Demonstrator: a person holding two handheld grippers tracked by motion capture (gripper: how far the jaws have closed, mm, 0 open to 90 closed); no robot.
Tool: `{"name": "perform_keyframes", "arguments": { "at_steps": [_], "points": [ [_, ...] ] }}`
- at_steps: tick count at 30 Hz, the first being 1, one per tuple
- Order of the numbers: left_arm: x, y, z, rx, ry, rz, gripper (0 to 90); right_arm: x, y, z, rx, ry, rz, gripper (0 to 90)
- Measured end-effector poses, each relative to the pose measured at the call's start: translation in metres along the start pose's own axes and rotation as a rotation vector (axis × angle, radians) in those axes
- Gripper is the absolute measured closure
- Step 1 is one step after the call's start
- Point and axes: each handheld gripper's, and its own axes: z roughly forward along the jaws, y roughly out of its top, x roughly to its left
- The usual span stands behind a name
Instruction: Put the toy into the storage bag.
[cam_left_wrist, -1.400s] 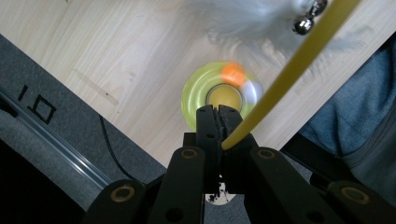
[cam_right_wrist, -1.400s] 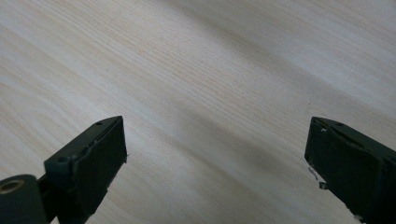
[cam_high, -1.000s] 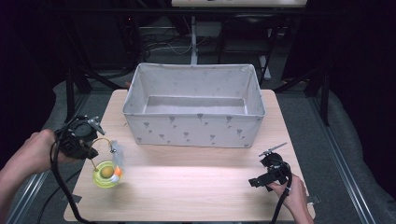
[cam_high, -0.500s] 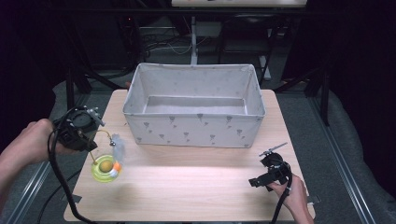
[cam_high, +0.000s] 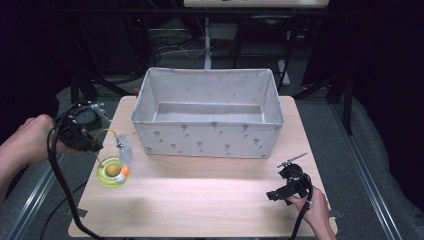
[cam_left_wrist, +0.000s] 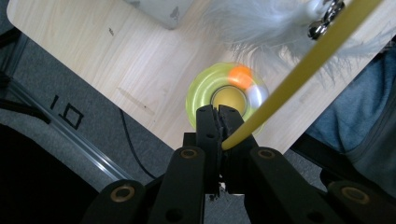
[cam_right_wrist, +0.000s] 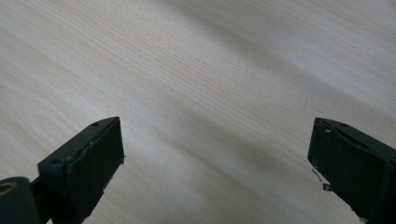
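Pale wood table (cam_high: 210, 200); yellow-green toy (cam_high: 112, 173), orange ball, white feather.

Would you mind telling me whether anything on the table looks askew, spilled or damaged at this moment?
Nothing looks spilled or damaged. The one unusual sight is the cat toy near the table's left edge: the left gripper has its jaws shut on the toy's yellow wand, which bends over with the feather dangling. The fabric bin sits square.

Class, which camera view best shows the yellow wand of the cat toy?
The left gripper view: the yellow wand runs close-up from the shut left claw toward the feather. The high view shows it as a thin arc.
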Motion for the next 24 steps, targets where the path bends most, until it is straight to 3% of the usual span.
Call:
{"name": "perform_keyframes", "arguments": {
  "at_steps": [7, 12, 24],
  "points": [
    [0.003, 0.007, -0.009, 0.007, 0.003, 0.009, 87.7, 0.000, 0.000, 0.000, -0.006, -0.006, 0.000, 3.2],
    [0.009, 0.012, -0.013, 0.011, -0.020, 0.006, 87.6, 0.000, -0.001, 0.000, -0.003, -0.006, 0.004, 3.2],
    [0.014, 0.023, -0.024, 0.003, -0.004, 0.021, 87.7, 0.000, -0.001, 0.000, 0.006, -0.003, 0.004, 3.2]
  ]
}}
